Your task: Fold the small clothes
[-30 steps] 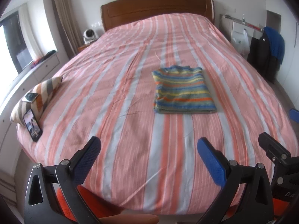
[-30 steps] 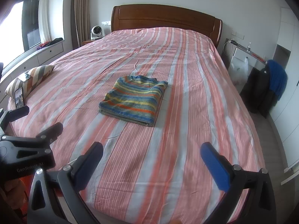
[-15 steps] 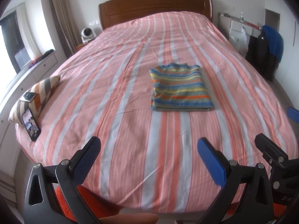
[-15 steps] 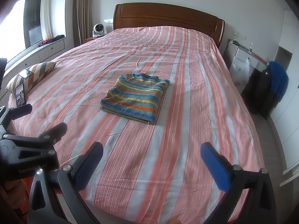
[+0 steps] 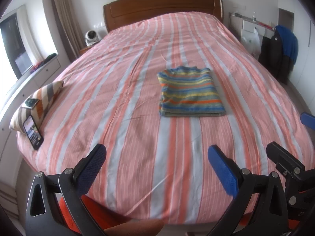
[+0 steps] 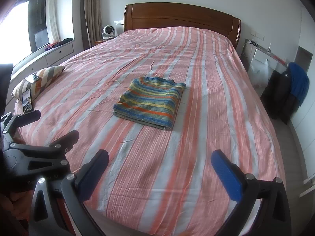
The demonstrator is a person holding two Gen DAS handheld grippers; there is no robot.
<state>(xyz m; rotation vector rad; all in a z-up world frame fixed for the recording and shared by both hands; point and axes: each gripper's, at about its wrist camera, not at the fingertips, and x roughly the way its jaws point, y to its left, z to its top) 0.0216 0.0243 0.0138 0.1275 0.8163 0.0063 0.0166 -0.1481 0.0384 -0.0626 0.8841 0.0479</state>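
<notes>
A folded garment (image 5: 190,92) with blue, yellow, green and orange stripes lies flat in the middle of the bed; it also shows in the right wrist view (image 6: 150,102). My left gripper (image 5: 157,169) is open and empty, held back above the foot of the bed, well short of the garment. My right gripper (image 6: 159,171) is open and empty too, also above the foot of the bed. The right gripper shows at the right edge of the left wrist view (image 5: 285,163), and the left gripper shows at the left of the right wrist view (image 6: 35,129).
The bed has a pink, orange and white striped cover (image 5: 122,102) and a wooden headboard (image 5: 163,5). A striped cushion (image 5: 39,100) with a phone (image 5: 32,132) leaning on it sits at the bed's left edge. Dark and blue clothes (image 5: 283,53) hang at the right.
Both grippers have drawn back and risen a little from the bed, so the folded garment looks slightly farther off. The garment has not moved.
</notes>
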